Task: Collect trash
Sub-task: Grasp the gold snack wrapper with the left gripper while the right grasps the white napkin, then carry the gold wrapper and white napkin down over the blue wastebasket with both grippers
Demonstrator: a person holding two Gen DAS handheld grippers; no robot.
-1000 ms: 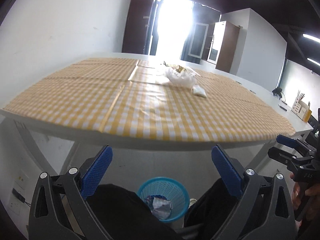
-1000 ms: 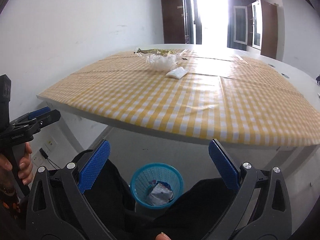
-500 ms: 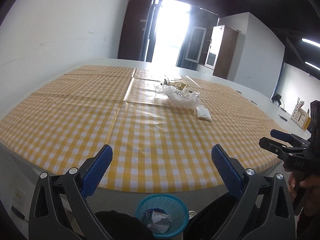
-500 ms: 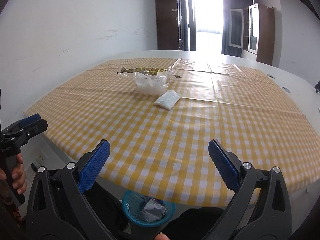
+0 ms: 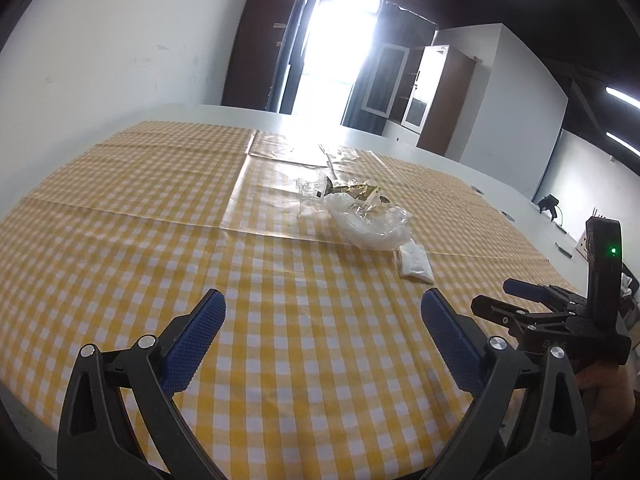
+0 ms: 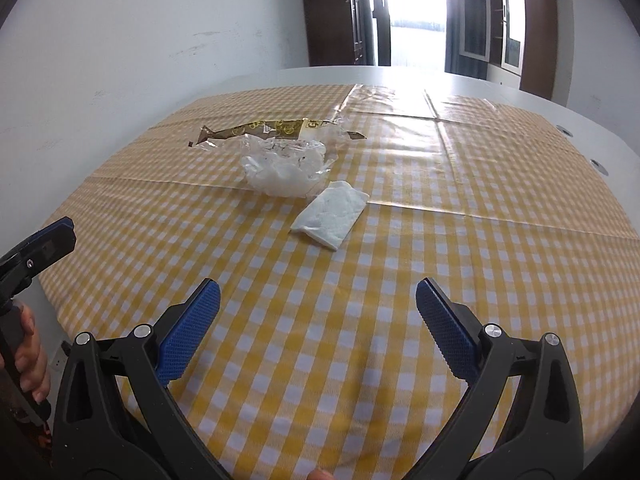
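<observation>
On the yellow checked tablecloth (image 6: 400, 280), well ahead of both my grippers, three pieces of trash lie in a cluster:

- White packet (image 6: 331, 214): flat, nearest to me, just beside the clear bag.
- Crumpled clear plastic bag (image 6: 282, 170): light and springy, I judge; its edge seems to touch the wrapper behind it.
- Gold-printed wrapper (image 6: 264, 130): long, flat, farthest away.

Risks, as I judge them: the flat packet may slide on the glossy cloth if my fingers scrape instead of pinching; the bag may slip from a shallow pinch or drag the wrapper along; glare from the doorway hides clear plastic edges.

Right gripper (image 6: 316, 304): jaws spread wide, holding nothing, touching nothing, above the cloth.
Left gripper (image 5: 322, 316): likewise wide and empty, clear of all trash.
</observation>
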